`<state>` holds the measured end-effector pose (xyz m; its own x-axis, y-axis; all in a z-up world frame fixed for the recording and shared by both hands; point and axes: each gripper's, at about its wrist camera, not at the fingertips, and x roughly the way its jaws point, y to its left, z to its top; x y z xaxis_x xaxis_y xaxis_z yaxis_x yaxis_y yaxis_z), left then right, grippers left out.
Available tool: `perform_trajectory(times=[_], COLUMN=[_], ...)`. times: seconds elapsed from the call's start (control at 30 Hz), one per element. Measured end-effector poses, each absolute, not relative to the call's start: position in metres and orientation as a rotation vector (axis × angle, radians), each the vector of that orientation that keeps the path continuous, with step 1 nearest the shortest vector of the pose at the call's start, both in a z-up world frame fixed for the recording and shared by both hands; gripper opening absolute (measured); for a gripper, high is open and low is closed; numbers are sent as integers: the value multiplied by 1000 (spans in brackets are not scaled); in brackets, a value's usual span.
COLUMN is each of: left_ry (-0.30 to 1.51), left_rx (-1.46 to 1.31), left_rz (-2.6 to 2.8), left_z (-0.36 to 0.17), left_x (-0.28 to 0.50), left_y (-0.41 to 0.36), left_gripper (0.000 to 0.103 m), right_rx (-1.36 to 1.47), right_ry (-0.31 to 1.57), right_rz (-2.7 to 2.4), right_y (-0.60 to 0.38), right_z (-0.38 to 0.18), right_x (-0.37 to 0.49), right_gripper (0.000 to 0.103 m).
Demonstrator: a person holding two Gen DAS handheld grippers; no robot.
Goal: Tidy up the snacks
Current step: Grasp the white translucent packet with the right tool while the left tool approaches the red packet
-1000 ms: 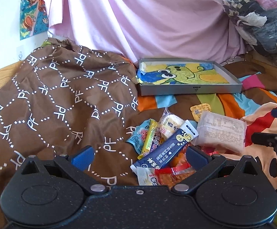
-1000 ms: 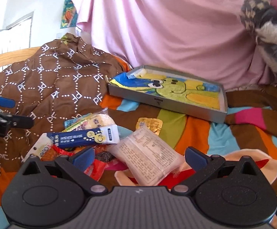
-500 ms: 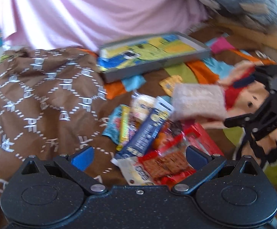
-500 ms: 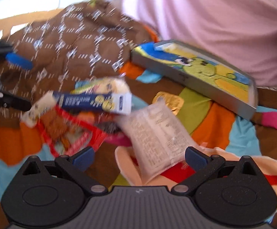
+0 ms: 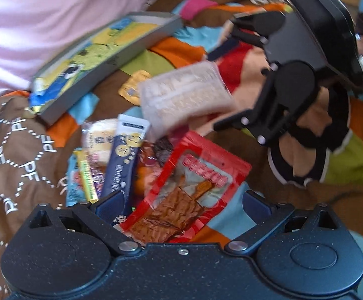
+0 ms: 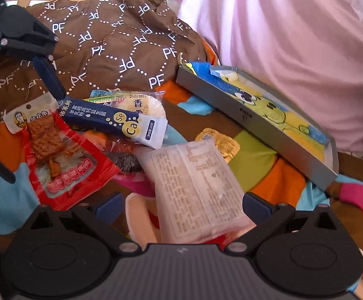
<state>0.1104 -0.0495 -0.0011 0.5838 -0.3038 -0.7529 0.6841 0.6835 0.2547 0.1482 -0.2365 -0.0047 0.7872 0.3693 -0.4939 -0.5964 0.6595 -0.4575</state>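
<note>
- Snacks lie in a loose heap on a striped, many-coloured blanket (image 6: 261, 172), between a brown quilt (image 6: 121, 40) printed with "PF" and a shallow grey tray (image 6: 254, 120).
- The grey tray holds no snack; its floor is a cartoon picture in yellow, green and blue. It sits tilted on the blanket just in front of a pink cloth (image 6: 294, 37).
- A red pouch (image 5: 194, 190) with a clear window shows brown dried sheets inside; its label carries Chinese characters too blurred to read.
- A dark blue stick pack (image 6: 111, 121) lies across the heap, marked "Se" and "Ca" in yellow circles, with Chinese text along it.
- Under it, a round pale biscuit pack (image 6: 143, 105) bears the stamp "20251209".
- A clear packet (image 6: 196, 190) of pale pieces lies printed side up, the print too small to read; a small gold sachet (image 6: 221, 142) touches its far edge.
- The left gripper (image 5: 181, 201) stands wide apart over the red pouch, which lies between its blue pads without being pinched.
- The right gripper (image 6: 181, 205) is likewise spread wide, the clear packet lying between its fingers, unclamped.
</note>
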Motion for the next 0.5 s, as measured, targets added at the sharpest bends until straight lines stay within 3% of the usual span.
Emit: perform_trajectory(times=[0.5], left_ry=[824], left_rx=[762], left_rz=[-706], left_z=[-23], left_x=[131], left_y=[-46], left_gripper=[101], right_rx=[-671], right_ry=[382], right_rz=[611], right_y=[-226], right_z=[-16], right_x=[195], right_gripper=[103])
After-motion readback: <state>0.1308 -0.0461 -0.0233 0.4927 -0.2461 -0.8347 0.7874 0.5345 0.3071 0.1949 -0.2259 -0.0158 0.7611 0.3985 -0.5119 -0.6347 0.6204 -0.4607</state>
